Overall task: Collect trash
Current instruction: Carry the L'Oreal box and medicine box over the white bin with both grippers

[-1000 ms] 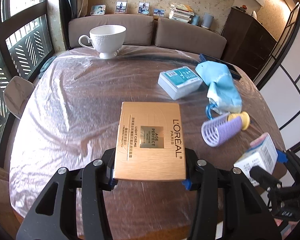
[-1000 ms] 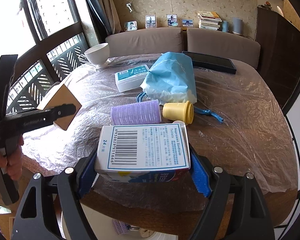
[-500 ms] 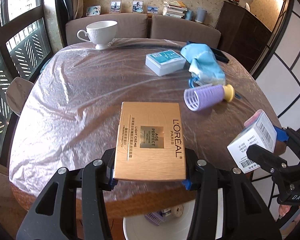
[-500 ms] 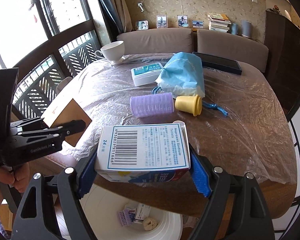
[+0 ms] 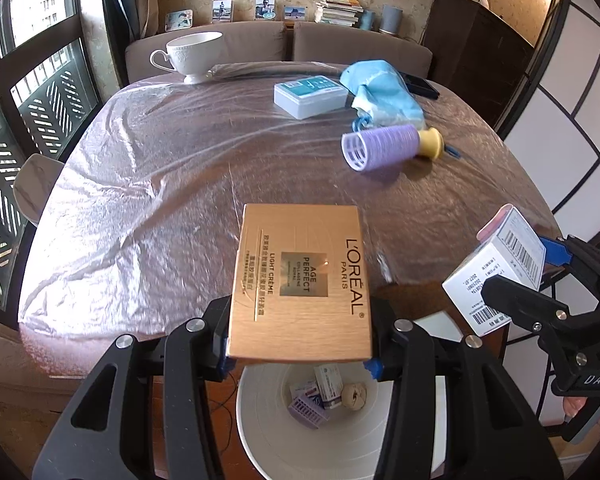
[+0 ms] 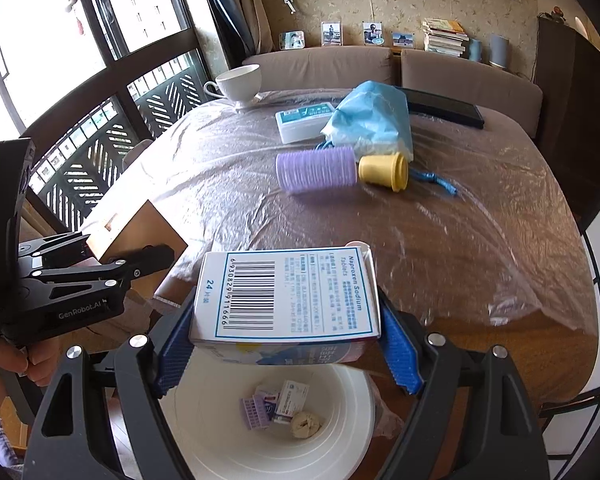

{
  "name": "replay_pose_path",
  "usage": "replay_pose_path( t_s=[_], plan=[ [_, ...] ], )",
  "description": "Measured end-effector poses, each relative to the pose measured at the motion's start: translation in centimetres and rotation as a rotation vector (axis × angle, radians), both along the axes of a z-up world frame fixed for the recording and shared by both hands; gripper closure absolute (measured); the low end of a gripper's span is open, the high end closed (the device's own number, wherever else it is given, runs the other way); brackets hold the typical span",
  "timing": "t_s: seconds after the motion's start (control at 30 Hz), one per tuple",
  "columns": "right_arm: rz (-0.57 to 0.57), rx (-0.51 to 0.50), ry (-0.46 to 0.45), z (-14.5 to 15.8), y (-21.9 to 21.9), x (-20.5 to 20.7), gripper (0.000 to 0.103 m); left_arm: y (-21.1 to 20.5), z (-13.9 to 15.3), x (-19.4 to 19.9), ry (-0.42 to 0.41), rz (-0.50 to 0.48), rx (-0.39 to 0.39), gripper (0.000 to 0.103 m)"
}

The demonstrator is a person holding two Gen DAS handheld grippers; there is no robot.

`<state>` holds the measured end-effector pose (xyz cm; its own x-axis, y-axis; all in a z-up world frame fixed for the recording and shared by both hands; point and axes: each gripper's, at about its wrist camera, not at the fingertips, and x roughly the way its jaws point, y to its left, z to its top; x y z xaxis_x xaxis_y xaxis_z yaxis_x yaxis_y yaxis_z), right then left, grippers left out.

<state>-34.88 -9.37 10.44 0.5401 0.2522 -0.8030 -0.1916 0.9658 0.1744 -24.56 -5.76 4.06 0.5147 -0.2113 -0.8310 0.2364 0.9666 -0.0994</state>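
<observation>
Two boxes are gripped above the white bin (image 5: 260, 432): my left tongs (image 5: 300, 344) clamp the gold L'Oréal cream box (image 5: 300, 280), my right tongs (image 6: 286, 344) clamp the Naproxen tablet box (image 6: 286, 296). At 12 o'clock on the surface (image 5: 160, 184) lies a purple hair roller (image 5: 380, 146).

White bin (image 5: 260, 420) cut off below

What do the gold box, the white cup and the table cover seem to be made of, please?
Gold box: probably cardboard with a metallic, brushed-looking finish; it has sharp folded edges and printed lettering.
White cup: likely glazed ceramic, glossy with a raised pattern on its wall.
Table cover: thin clear plastic film, wrinkled and shiny, with the brown table showing through.
</observation>
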Motion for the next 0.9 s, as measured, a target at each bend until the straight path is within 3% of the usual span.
replay_pose_path(
  t_s=[0.9],
  plan=[
    [0.035, -0.007, 0.059, -1.7, 0.3, -5.0, 0.024, -2.4, -2.3, -5.5, 0.045, -0.071, 0.035, 0.054]
  ],
)
